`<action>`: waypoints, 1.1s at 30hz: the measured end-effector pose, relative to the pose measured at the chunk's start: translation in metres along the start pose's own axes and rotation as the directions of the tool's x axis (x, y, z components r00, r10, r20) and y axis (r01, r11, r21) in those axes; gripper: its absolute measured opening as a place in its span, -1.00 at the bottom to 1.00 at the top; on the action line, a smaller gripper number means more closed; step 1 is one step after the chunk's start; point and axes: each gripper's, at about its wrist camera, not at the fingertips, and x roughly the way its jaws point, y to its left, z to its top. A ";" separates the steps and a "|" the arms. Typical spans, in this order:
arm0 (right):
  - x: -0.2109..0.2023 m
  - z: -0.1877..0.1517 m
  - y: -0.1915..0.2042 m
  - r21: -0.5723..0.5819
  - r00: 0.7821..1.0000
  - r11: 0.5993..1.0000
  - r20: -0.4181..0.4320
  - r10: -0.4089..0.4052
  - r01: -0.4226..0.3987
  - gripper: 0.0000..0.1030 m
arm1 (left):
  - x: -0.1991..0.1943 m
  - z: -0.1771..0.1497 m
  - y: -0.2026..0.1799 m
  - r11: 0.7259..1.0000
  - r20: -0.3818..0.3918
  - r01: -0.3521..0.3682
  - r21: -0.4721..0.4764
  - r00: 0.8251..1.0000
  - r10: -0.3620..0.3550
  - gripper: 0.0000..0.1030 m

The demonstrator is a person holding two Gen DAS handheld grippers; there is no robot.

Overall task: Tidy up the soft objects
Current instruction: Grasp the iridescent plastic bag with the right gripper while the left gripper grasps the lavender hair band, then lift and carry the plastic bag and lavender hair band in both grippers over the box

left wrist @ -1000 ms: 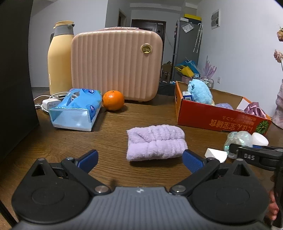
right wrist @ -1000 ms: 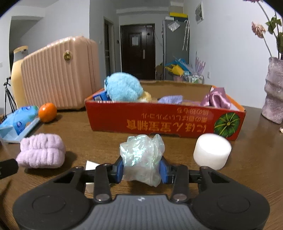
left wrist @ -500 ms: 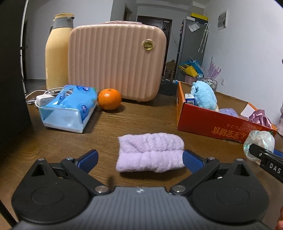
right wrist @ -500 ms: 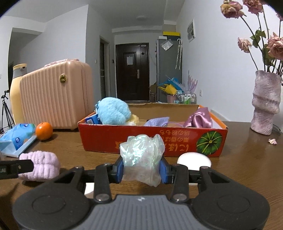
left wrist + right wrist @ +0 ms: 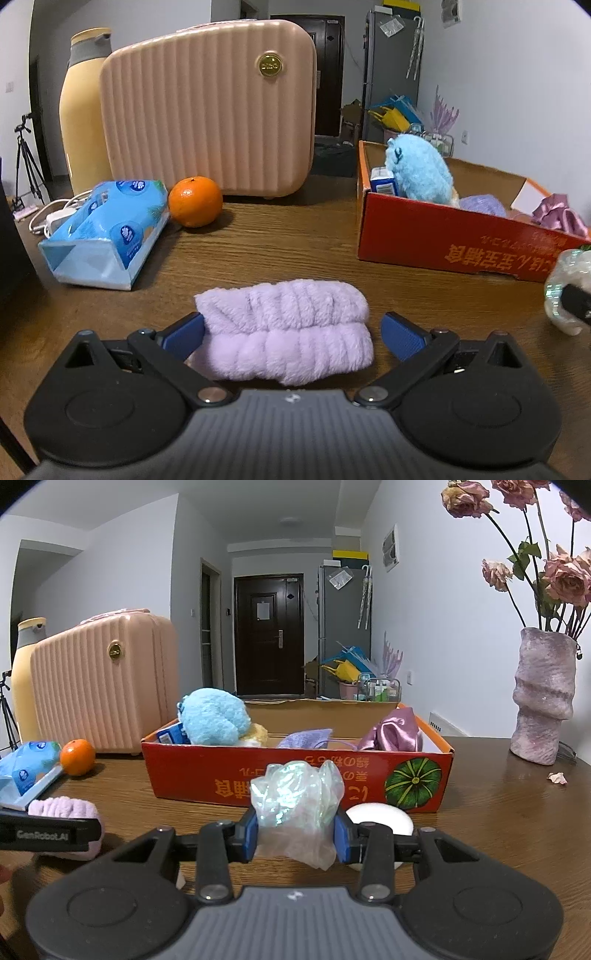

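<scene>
Left tool (image 5: 291, 334) open, straddling lilac headband (image 5: 284, 332); right tool (image 5: 295, 836) clamped on iridescent pouf (image 5: 295, 808), before red box (image 5: 295, 771)

Both views are evenly lit by soft, cool indoor light, moderately bright and nowhere blown out. A ceiling lamp (image 5: 289, 520) glows faintly at the far end of the room. Shadows on the wooden surface (image 5: 295, 240) are soft: a blurred dark patch lies beside the orange (image 5: 195, 201) and under the red box (image 5: 443, 236). The dark door (image 5: 268, 635) loses detail. Fisheye bending curves the walls, and black vignetting fills the corners. Focus is sharp throughout, with no motion blur.
</scene>
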 end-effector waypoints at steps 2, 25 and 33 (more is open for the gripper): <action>0.001 0.000 -0.001 -0.004 1.000 1.000 -0.001 0.000 0.000 -0.24 | 0.006 0.001 -0.001 1.000 -0.010 -0.008 0.005 1.000 0.008 1.00; -0.001 -0.002 0.001 -0.027 1.000 0.999 0.005 0.025 -0.025 -0.24 | 0.034 0.003 0.007 1.000 -0.118 -0.006 0.011 0.993 0.007 0.99; -0.003 -0.002 0.001 -0.028 1.000 0.999 0.011 0.029 -0.028 -0.24 | 0.022 0.006 0.011 0.999 -0.077 0.028 -0.017 0.997 -0.029 0.52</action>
